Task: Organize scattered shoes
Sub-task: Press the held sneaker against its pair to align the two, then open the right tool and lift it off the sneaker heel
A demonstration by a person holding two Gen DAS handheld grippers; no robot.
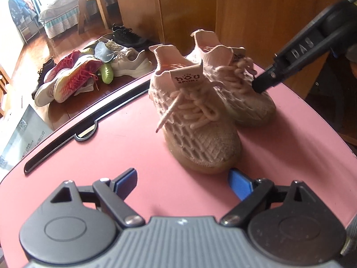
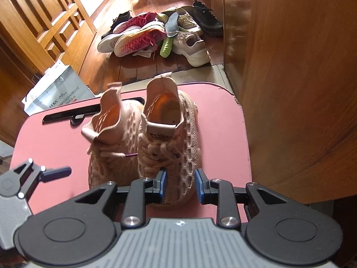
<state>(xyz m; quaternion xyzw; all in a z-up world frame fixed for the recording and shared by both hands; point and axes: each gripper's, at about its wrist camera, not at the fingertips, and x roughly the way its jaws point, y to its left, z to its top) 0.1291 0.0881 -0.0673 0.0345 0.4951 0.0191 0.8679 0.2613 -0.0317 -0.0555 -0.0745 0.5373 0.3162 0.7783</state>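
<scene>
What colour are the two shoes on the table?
Pale pink shoes, clearest in the left wrist view.

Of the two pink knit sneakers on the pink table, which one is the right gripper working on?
The pink knit sneaker on the wooden-cabinet side: the right gripper straddles its toe. The other pink sneaker sits untouched beside it.

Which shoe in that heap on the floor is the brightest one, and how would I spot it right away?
Look past the pink table to the pile of shoes on the wooden floor. At the front of the pile lies a sneaker on its side, white sole toward the camera. Its upper fades from yellow to hot pink, with pink laces, unlike the black and off-white shoes around it.
</scene>
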